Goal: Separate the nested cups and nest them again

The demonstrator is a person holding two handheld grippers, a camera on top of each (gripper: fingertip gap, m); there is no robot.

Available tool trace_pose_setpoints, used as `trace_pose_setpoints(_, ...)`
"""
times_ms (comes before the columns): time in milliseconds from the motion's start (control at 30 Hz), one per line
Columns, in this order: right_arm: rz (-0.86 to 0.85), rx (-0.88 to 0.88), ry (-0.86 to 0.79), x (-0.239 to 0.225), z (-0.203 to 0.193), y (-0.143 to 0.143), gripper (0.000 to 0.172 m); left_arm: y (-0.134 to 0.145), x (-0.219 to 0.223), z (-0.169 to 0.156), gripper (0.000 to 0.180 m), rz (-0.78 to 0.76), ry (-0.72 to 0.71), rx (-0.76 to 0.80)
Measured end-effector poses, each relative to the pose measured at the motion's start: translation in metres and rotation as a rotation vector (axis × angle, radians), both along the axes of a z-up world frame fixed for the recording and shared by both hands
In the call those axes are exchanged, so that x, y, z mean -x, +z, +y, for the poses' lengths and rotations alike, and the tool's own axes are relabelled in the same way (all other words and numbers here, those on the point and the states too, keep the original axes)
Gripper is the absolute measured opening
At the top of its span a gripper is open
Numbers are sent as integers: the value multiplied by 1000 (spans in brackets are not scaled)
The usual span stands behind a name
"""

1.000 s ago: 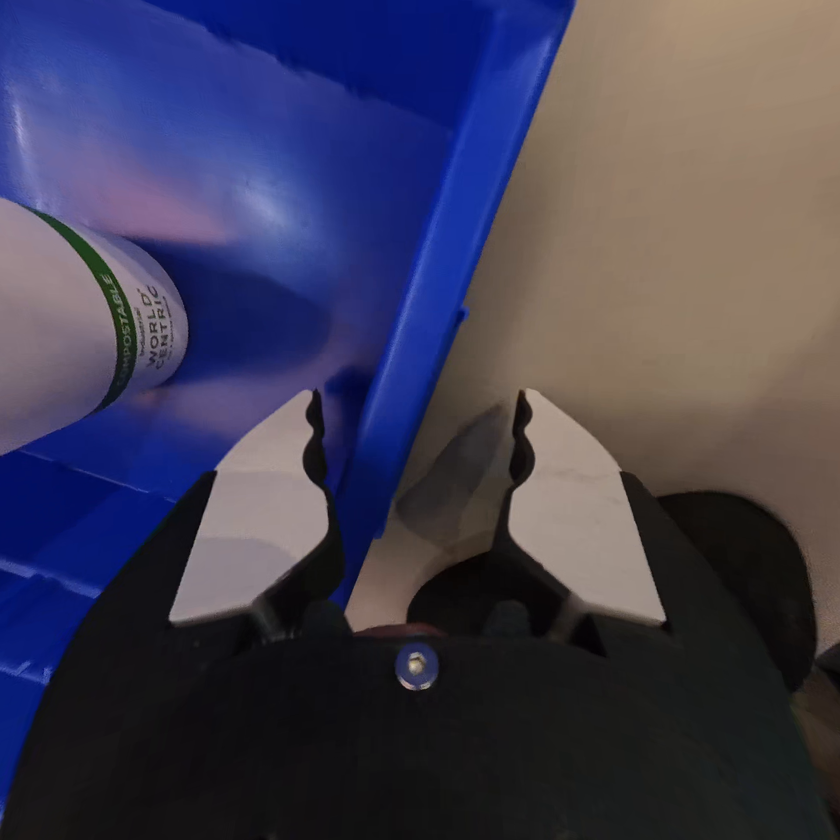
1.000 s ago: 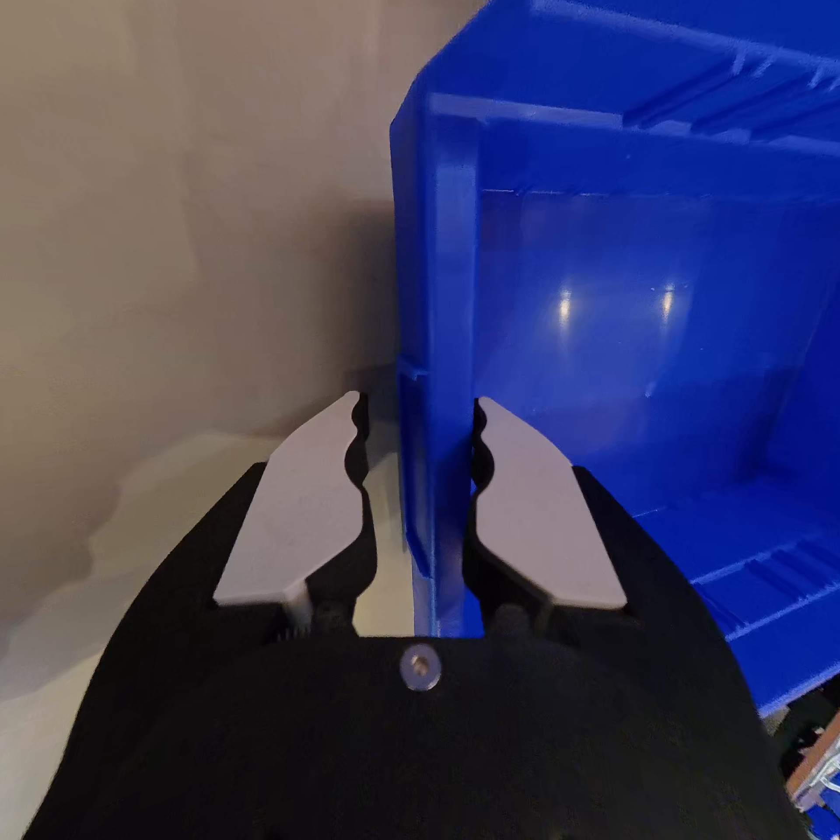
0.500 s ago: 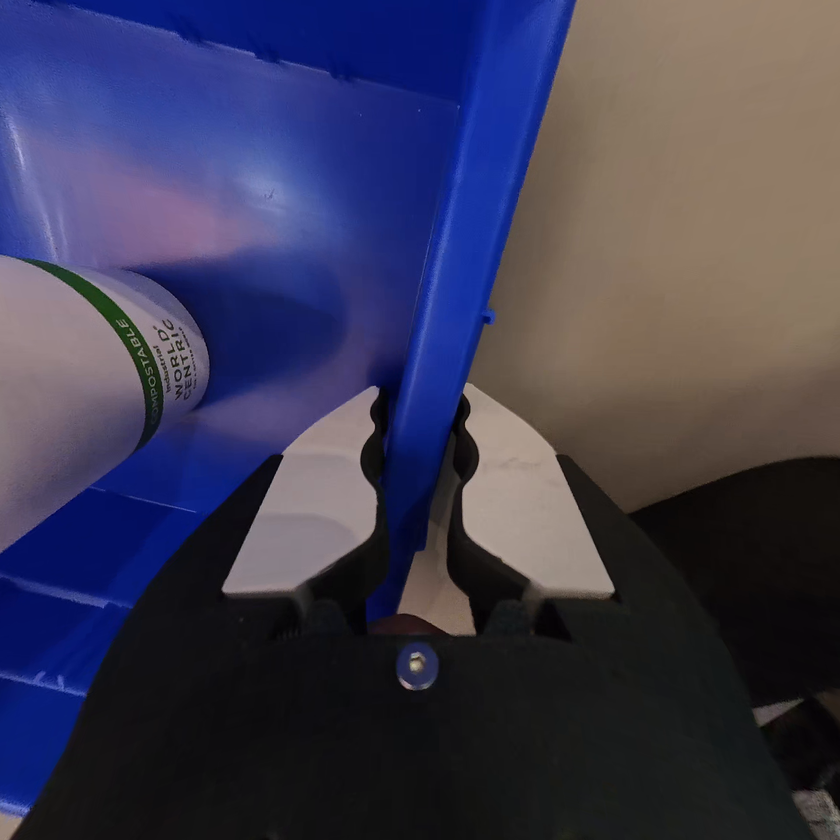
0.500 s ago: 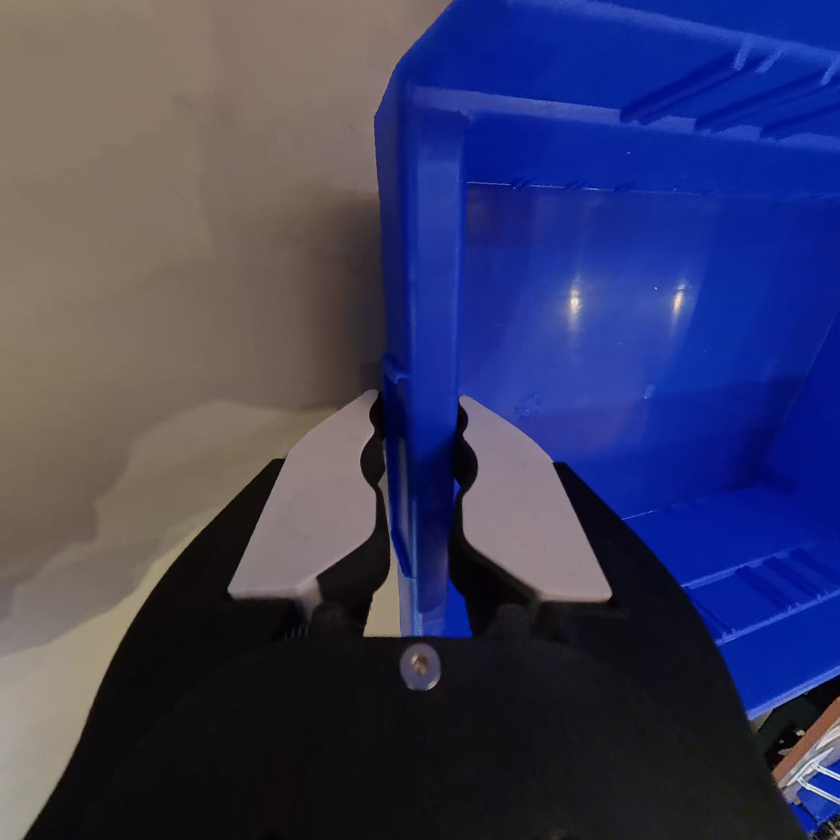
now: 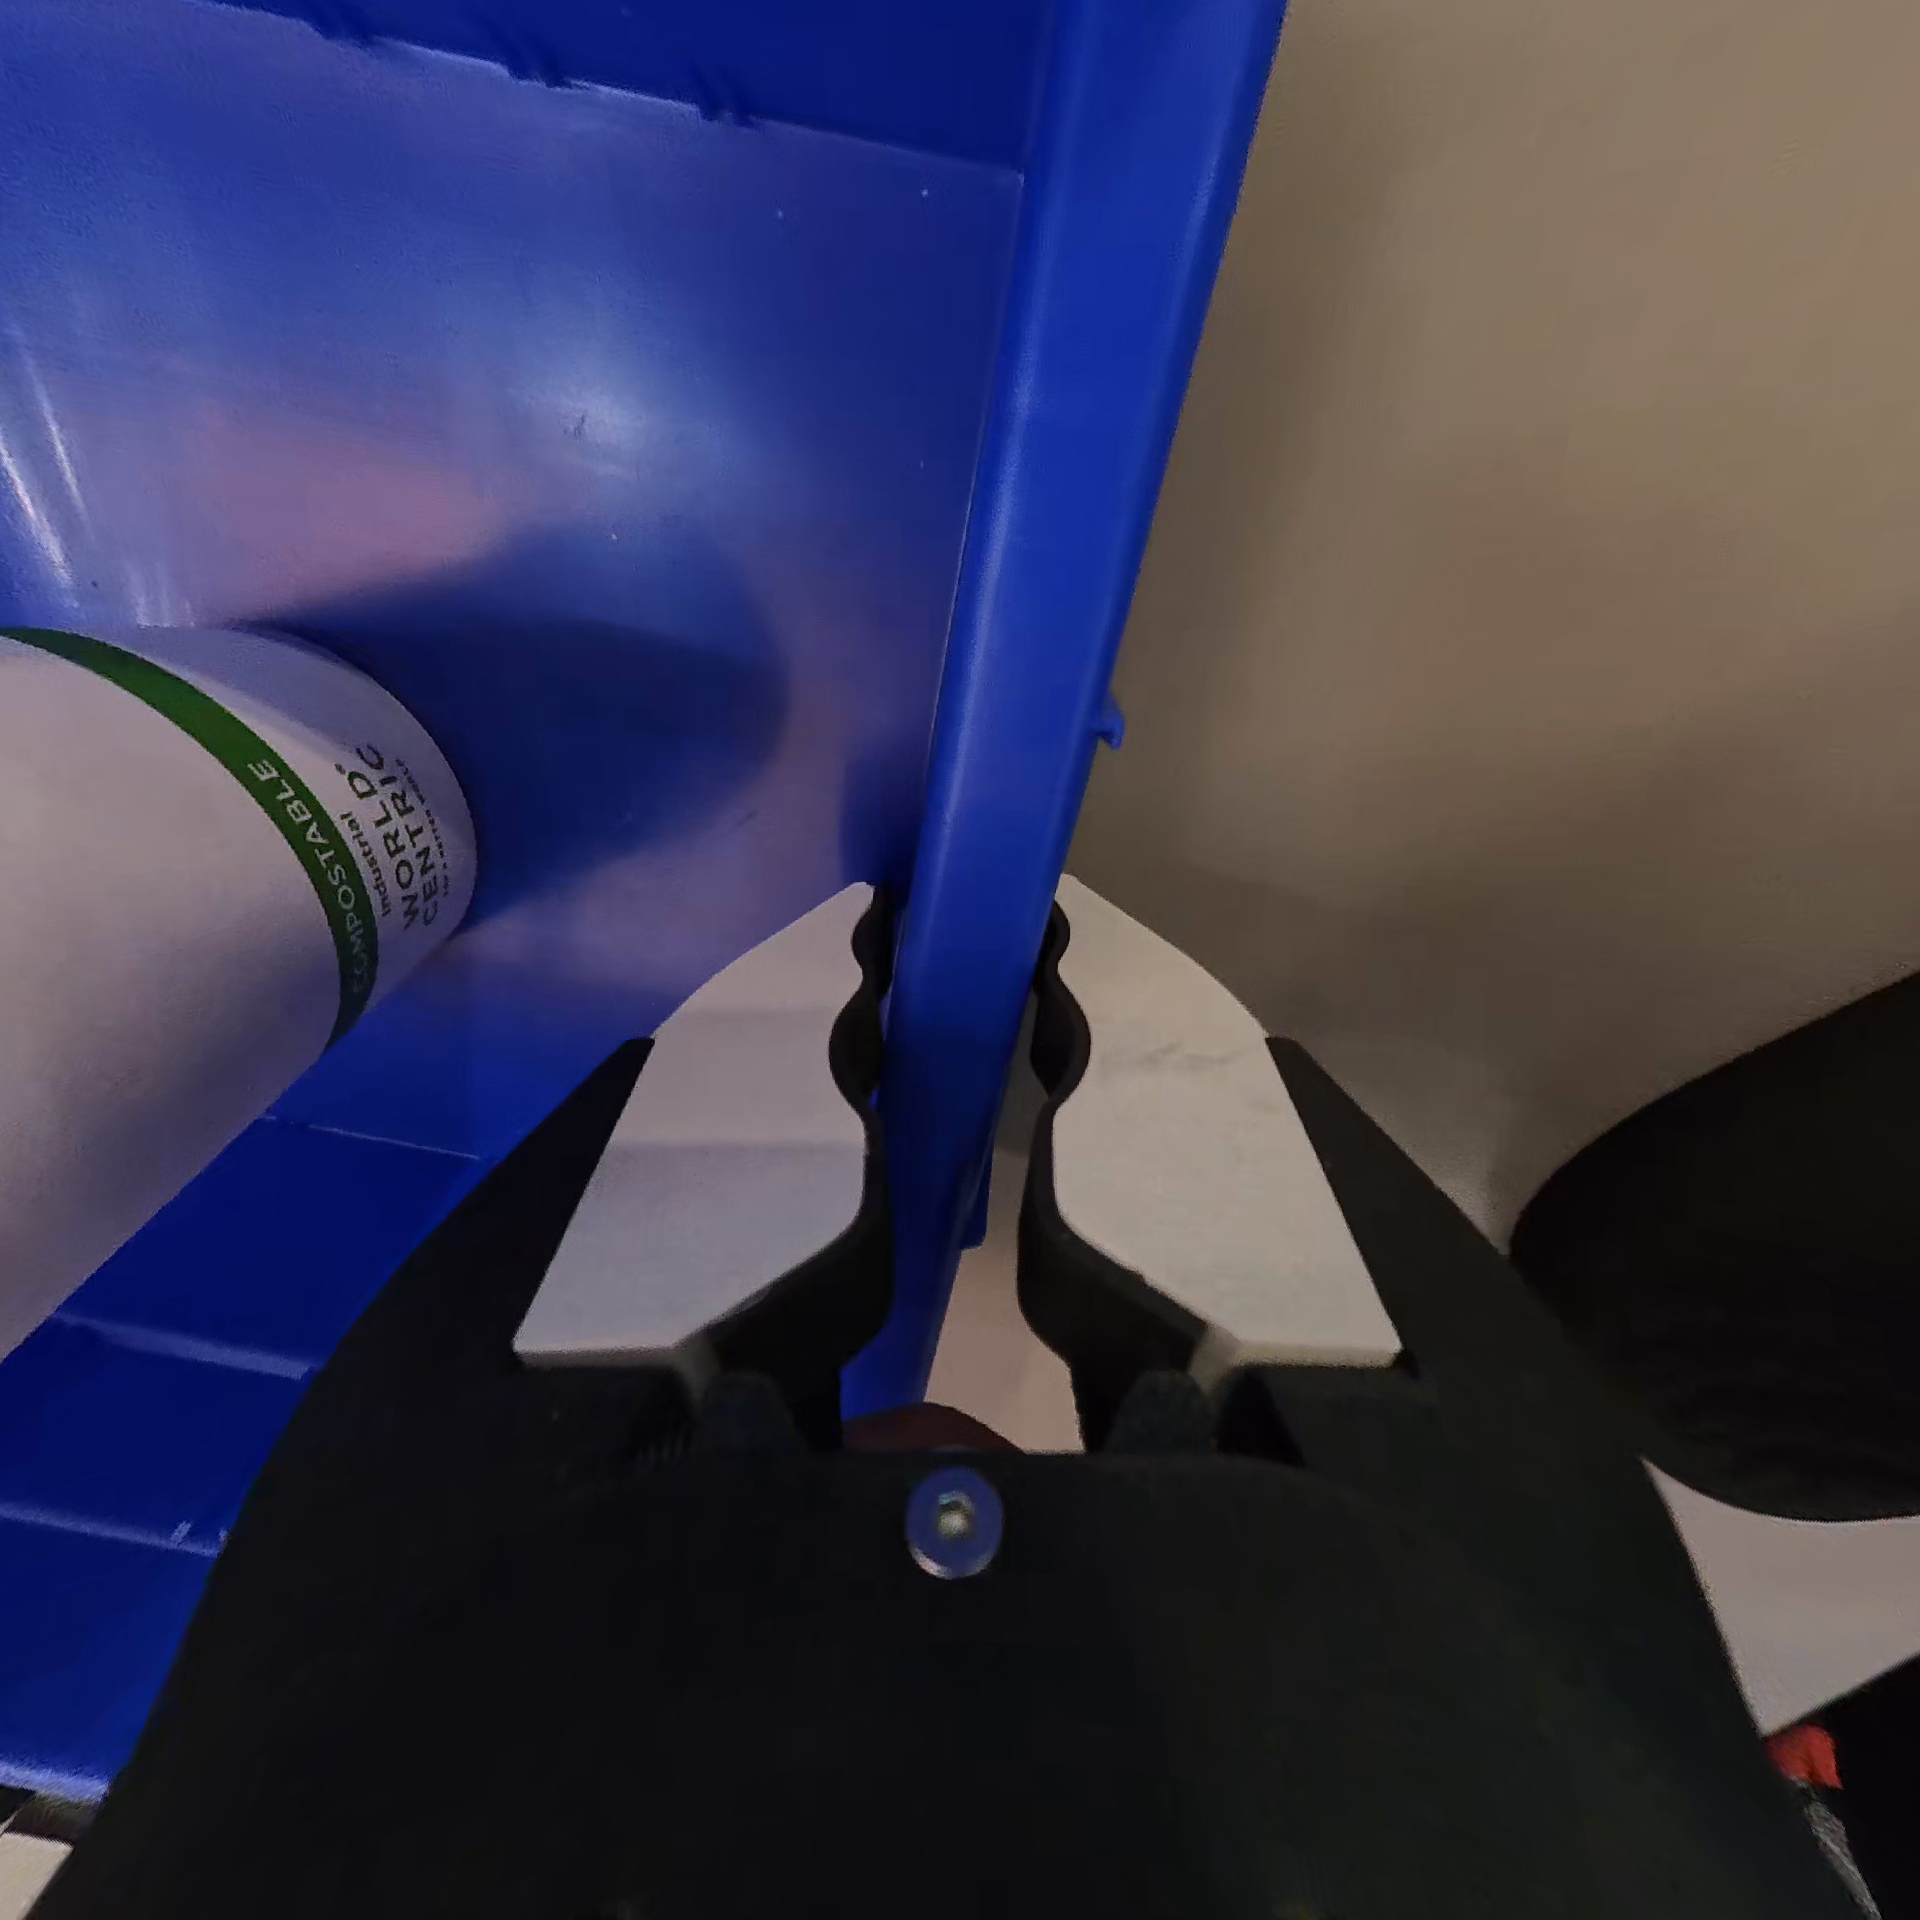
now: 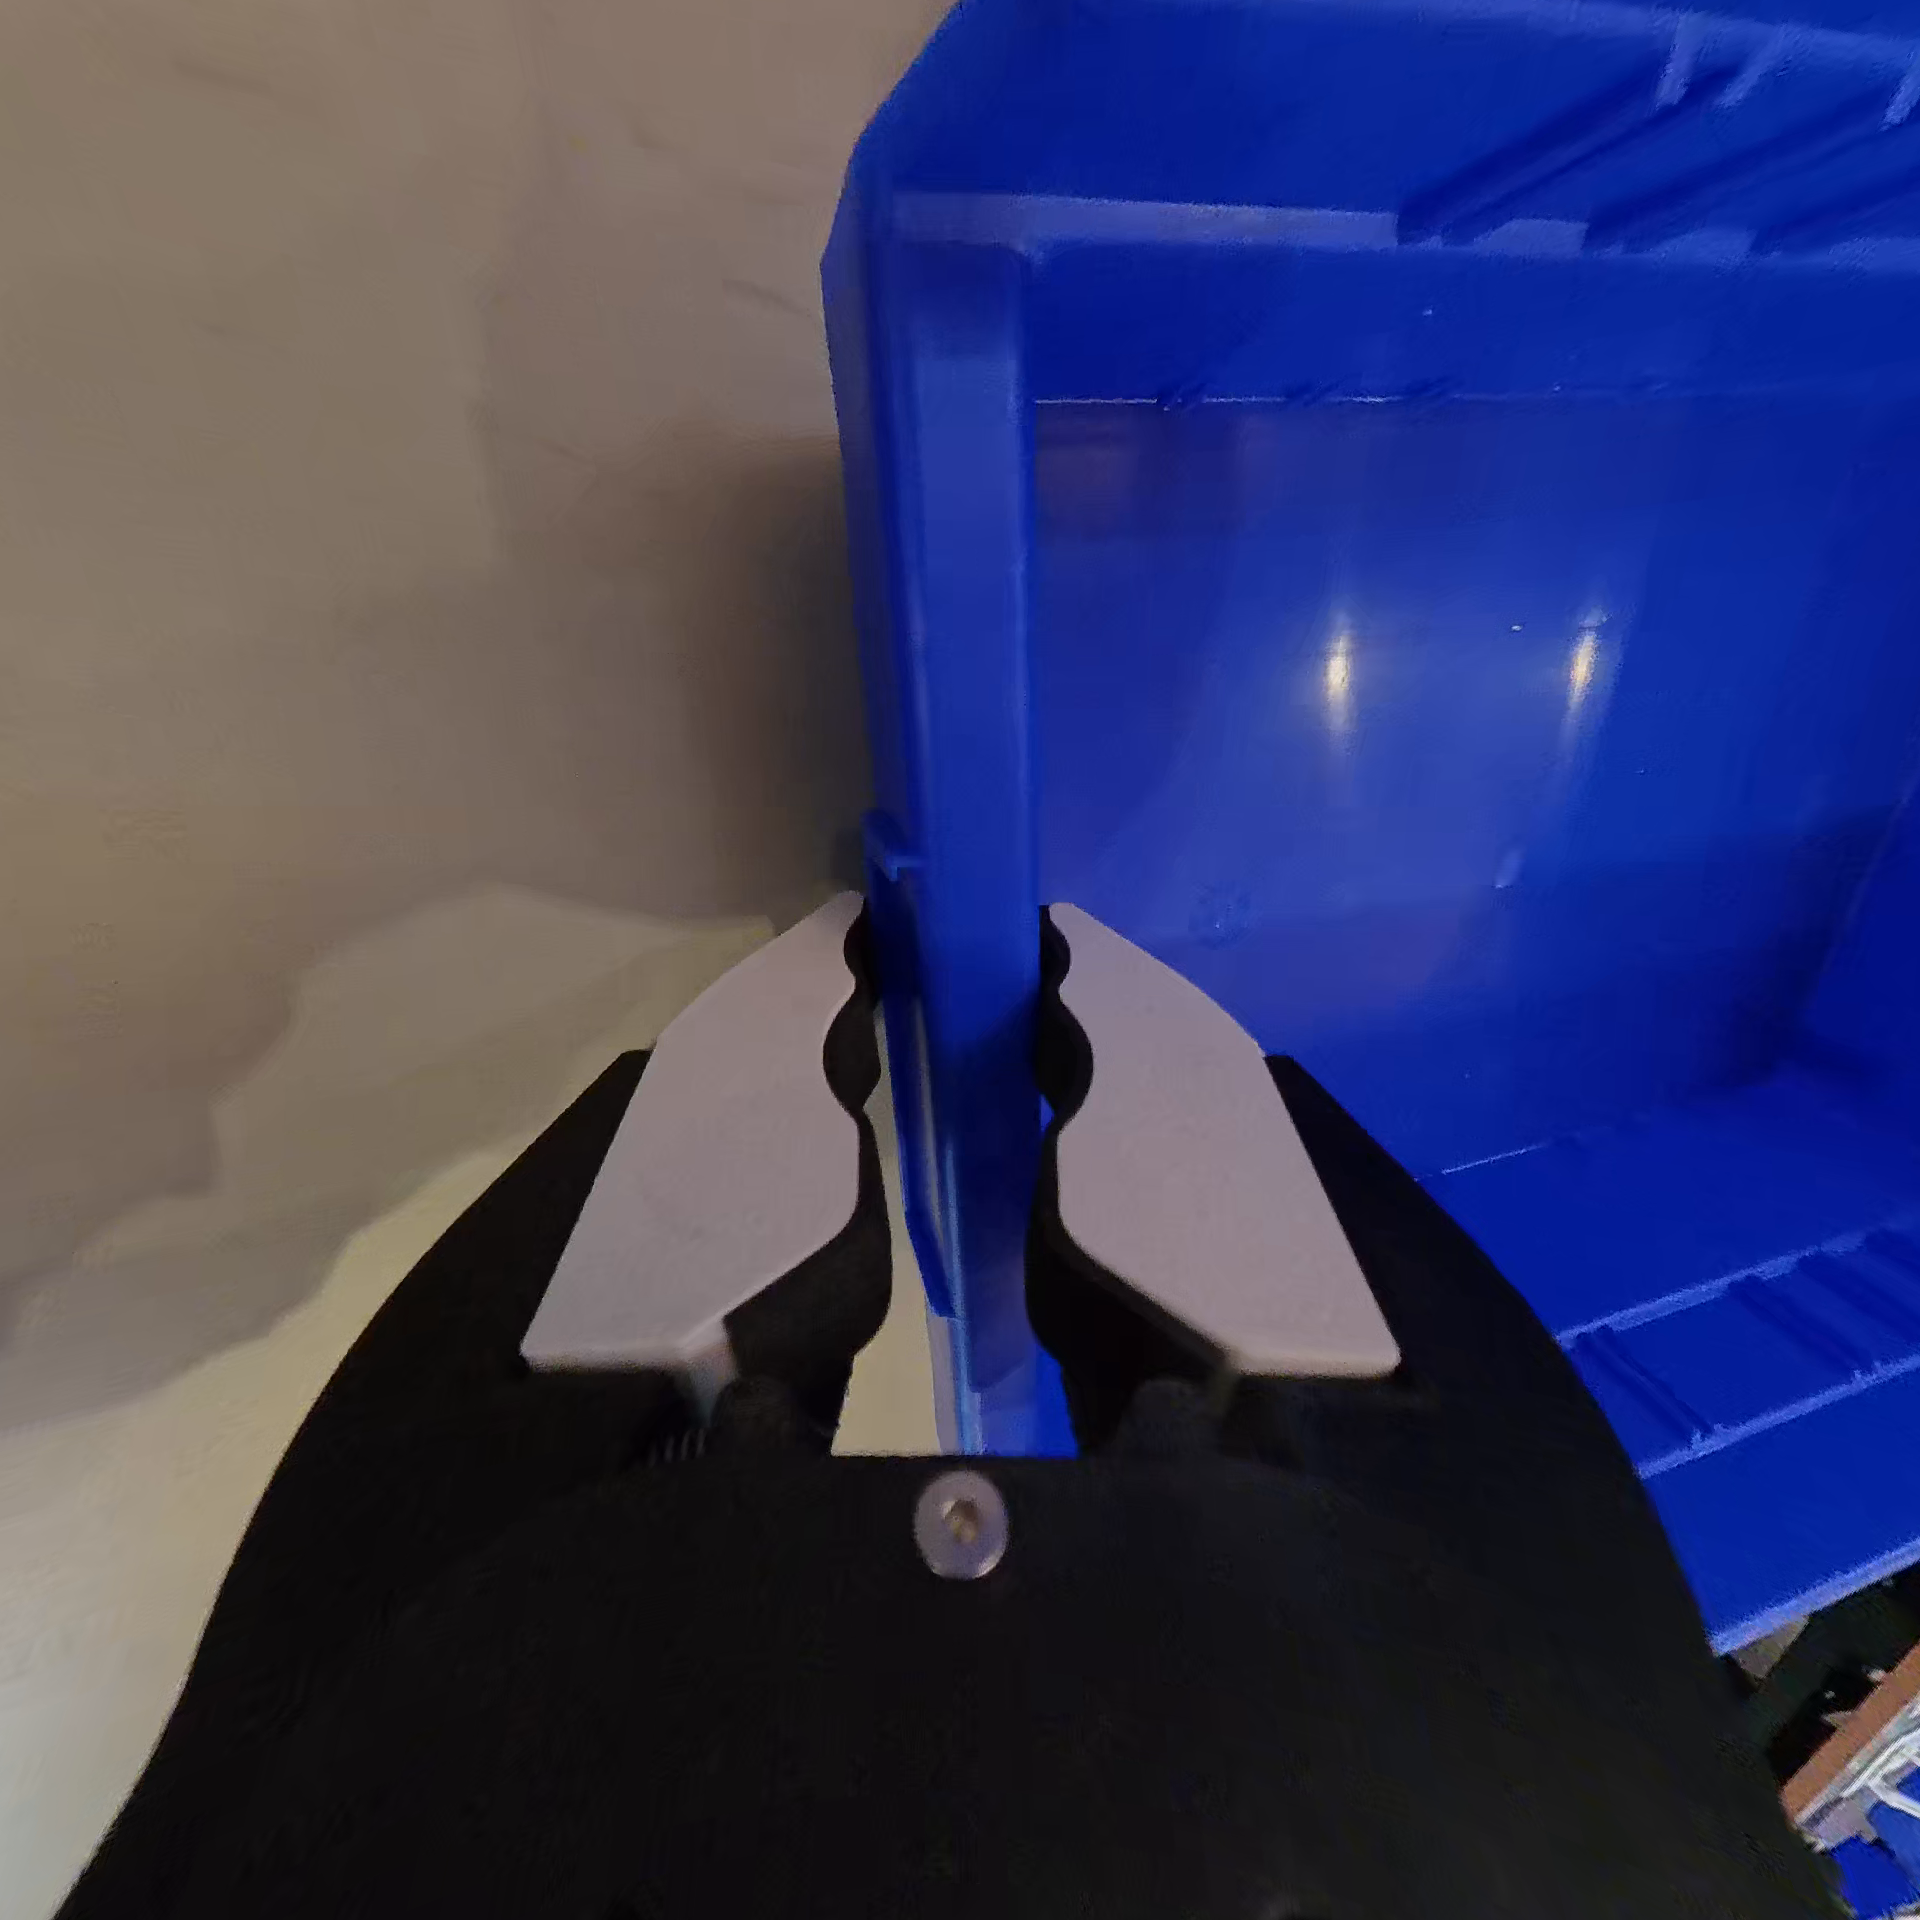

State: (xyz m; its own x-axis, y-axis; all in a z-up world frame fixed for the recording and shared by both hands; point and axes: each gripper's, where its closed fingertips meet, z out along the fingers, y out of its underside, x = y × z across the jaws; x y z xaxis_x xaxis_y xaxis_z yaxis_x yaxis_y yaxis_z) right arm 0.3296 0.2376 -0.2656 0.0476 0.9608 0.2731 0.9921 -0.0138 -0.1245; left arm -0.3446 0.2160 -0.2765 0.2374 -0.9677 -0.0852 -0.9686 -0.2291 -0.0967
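Note:
A blue plastic bin (image 5: 644, 436) fills both views. In the left wrist view a white paper cup (image 5: 197, 894) with a green band lies on its side inside the bin at the left. My left gripper (image 5: 961, 914) is shut on the bin's right rim (image 5: 1049, 623), one pad on each face. My right gripper (image 6: 951, 925) is shut on the bin's left rim (image 6: 961, 623) in the same way. The bin (image 6: 1455, 727) shows no cup in the right wrist view.
A beige wall (image 5: 1558, 520) stands close behind the bin; it also shows in the right wrist view (image 6: 416, 468). A black rounded object (image 5: 1745, 1247) lies at the right. A pale tabletop (image 6: 156, 1507) lies at the lower left. My right fingertips sit around 70 cm from my left ones.
The left jaws, open astride the bin's rim a second ago, have closed on it. The right jaws have closed fully on the opposite rim. The bin appears slightly nearer and higher in both views.

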Motion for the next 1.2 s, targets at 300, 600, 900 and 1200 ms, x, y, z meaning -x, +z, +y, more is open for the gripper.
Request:
trace_pose_setpoints(300,-21,20,-39,-8,12,0,27,0,7,11,25,12,-29,2)
trace_pose_setpoints(600,-26,36,-96,-29,9,-1,28,0,15,15,25,21,-47,5)
trace_pose_setpoints(900,-31,45,-118,-43,1,-1,27,-1,24,12,25,23,-39,5)
trace_pose_setpoints(1200,18,-63,-184,-40,-6,19,65,21,31,4,62,43,53,-80)
